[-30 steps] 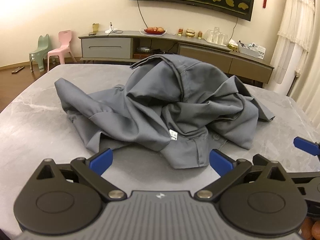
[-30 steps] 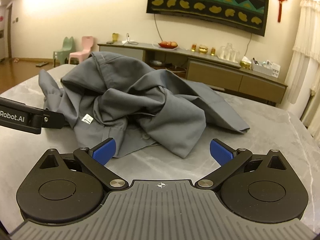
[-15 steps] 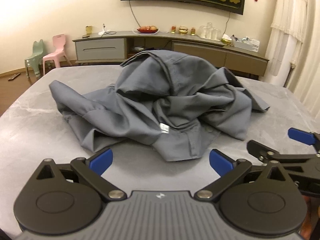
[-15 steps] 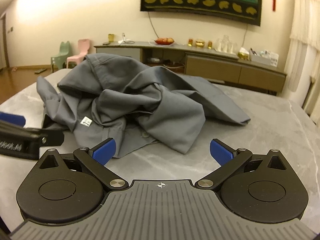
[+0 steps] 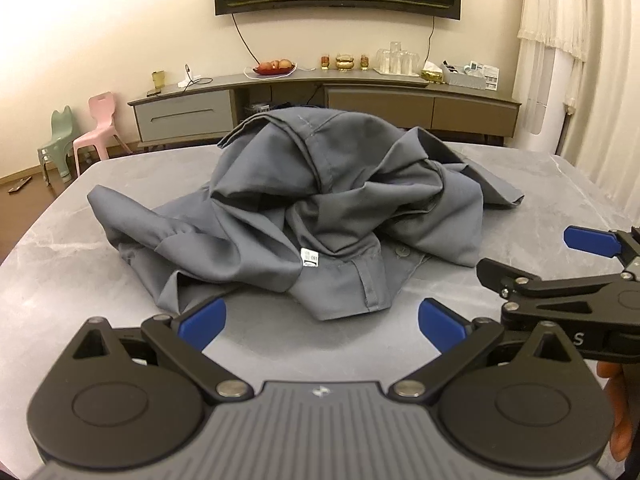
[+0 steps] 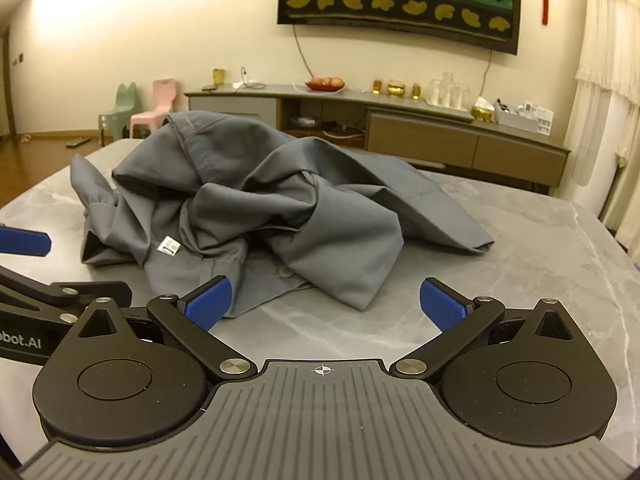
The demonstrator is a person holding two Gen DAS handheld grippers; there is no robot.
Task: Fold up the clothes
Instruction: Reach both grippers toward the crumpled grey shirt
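Note:
A grey shirt point(image 5: 312, 200) lies crumpled in a heap on the grey marble table point(image 5: 60, 280); it also shows in the right wrist view point(image 6: 260, 208). A white label point(image 5: 309, 258) shows near its front hem. My left gripper point(image 5: 322, 320) is open and empty, just short of the shirt's near edge. My right gripper point(image 6: 324, 304) is open and empty, close to the shirt's front hem. The right gripper also shows in the left wrist view point(image 5: 560, 280) at the right. The left gripper shows at the left of the right wrist view point(image 6: 40, 272).
A long low sideboard point(image 5: 328, 100) with glasses and a fruit bowl stands against the far wall. Two small chairs point(image 5: 80, 136), pink and green, stand on the floor at the left. The table's far edge point(image 6: 500, 184) lies behind the shirt.
Both grippers have drawn back and risen a little from the shirt. The right gripper has come further into the left wrist view. The shirt has not moved.

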